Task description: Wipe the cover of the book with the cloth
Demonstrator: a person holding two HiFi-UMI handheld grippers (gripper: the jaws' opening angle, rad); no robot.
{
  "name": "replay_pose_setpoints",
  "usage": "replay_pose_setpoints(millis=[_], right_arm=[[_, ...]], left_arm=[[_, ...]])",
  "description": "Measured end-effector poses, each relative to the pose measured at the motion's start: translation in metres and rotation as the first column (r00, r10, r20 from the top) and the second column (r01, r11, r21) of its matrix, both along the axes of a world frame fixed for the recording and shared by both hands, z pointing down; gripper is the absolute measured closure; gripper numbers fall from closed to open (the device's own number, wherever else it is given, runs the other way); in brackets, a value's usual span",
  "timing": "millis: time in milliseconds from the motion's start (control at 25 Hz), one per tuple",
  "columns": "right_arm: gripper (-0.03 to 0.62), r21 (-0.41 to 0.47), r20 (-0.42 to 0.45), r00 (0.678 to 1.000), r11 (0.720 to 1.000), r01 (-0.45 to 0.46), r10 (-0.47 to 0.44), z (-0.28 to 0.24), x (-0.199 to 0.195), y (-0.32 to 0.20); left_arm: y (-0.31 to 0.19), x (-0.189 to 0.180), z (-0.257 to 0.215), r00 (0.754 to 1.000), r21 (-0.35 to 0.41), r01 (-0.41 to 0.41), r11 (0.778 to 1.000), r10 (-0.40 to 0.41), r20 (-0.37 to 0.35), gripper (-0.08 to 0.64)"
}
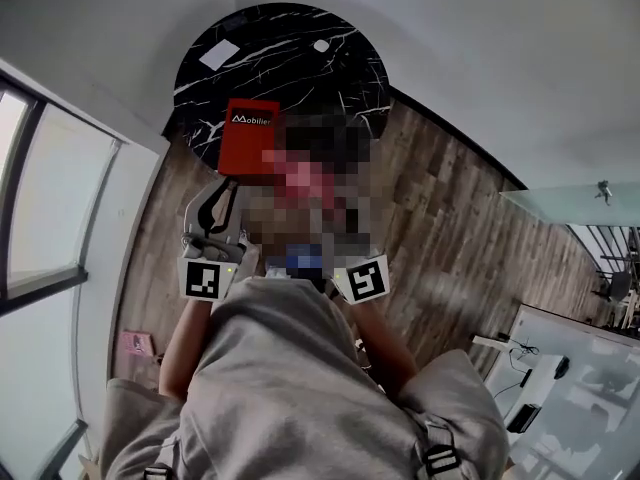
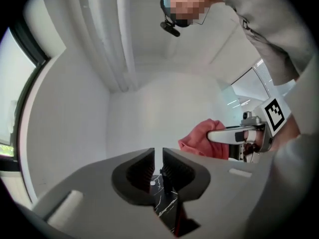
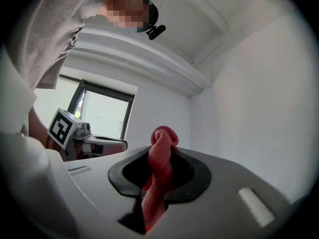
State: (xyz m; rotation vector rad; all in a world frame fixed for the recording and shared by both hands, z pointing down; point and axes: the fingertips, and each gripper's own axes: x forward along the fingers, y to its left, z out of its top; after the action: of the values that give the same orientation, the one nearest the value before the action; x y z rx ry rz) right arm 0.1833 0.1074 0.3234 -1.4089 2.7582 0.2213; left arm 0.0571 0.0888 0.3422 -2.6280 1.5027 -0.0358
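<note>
— Why do the left tongs (image 2: 156, 169) sit nearly closed, with nothing in them?
— Probably idle; the book (image 1: 248, 136) lies flat on the black counter (image 1: 290, 58), apart from both; the right tongs (image 3: 162, 156) pinch the cloth (image 3: 158, 183), bunched for wiping.

surface materials and finish, as found
table (image 1: 300, 58): black stone-look top, white veining, polished sheen. book (image 1: 248, 133): red cover, smooth, flat finish. cloth (image 3: 160, 168): pinkish-red fabric, fine nubbly weave, matt. left gripper (image 2: 157, 167): grey matt plastic shell, black ribbed pads (image 2: 142, 169). floor (image 1: 450, 228): brown wood-grain planks, low sheen. person's top (image 1: 300, 388): grey soft cloth, matt.
</note>
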Motion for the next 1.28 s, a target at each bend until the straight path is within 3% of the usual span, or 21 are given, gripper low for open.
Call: replay_pose_setpoints(millis=[200,720,1280], right_arm=[[0.500,-0.029,0.020,1.000,0.999,0.024,-0.024,0.013,-0.004,0.019],[0.508,-0.048,-0.036,0.995,0.995,0.091,-0.093,0.020,-0.003,0.058],[0.508,-0.048,-0.023,0.996,0.995,0.086,-0.087,0.022,0.005,0.064]], left_arm=[[0.022,-0.008,0.009,0.999,-0.020,0.051,0.999,-0.050,0.020,0.537],[0.084,0.007,0.043,0.995,-0.102,0.083,0.991,-0.076,0.070,0.557],[0.097,0.009,0.039,0.993,-0.082,0.087,0.993,-0.079,0.092,0.557]])
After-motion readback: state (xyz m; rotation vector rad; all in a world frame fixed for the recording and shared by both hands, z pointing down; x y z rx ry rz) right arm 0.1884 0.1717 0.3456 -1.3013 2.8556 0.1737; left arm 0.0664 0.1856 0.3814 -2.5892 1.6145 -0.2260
